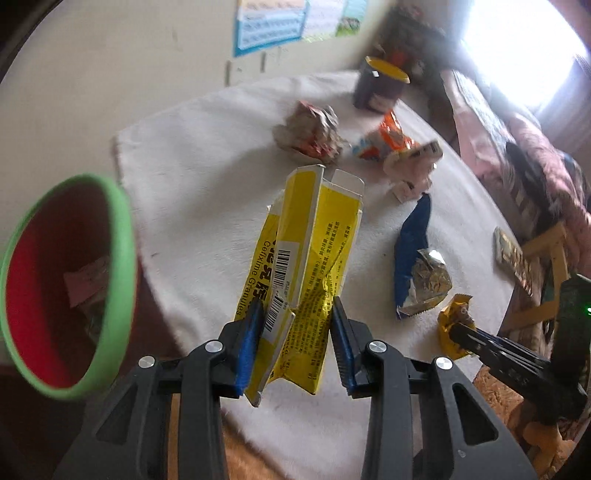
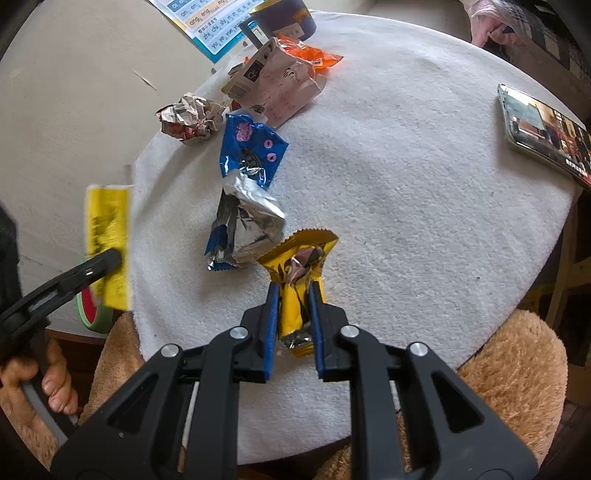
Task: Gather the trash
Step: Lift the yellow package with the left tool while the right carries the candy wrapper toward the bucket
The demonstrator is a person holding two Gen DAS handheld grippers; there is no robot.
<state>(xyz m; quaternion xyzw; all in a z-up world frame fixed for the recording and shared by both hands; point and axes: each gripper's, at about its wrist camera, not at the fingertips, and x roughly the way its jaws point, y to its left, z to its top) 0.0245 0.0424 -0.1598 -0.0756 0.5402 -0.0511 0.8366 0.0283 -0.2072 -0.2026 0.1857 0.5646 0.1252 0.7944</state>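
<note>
**Both grippers clamped on trash**

Left gripper (image 1: 295, 325) is clamped on a flattened yellow box (image 1: 314, 266), held off the table's (image 2: 406, 184) left edge near the green-rimmed bin (image 1: 110, 280). Right gripper (image 2: 293, 314) is clamped on a gold wrapper (image 2: 299, 266) at the near edge. A blue wrapper (image 2: 247, 155) lies mid-table.

beige wall (image 1: 110, 74) with poster (image 1: 271, 24), white-clothed table (image 1: 207, 155), bright window (image 1: 524, 48)

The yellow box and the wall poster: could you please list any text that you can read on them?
"Cefixime Granules": yellow box, along its side.
"ang, eng", "zhi, chi, shi", "yu, ye, yue": wall poster.
The box's barcode digits and Chinese print are too small to read.
</note>
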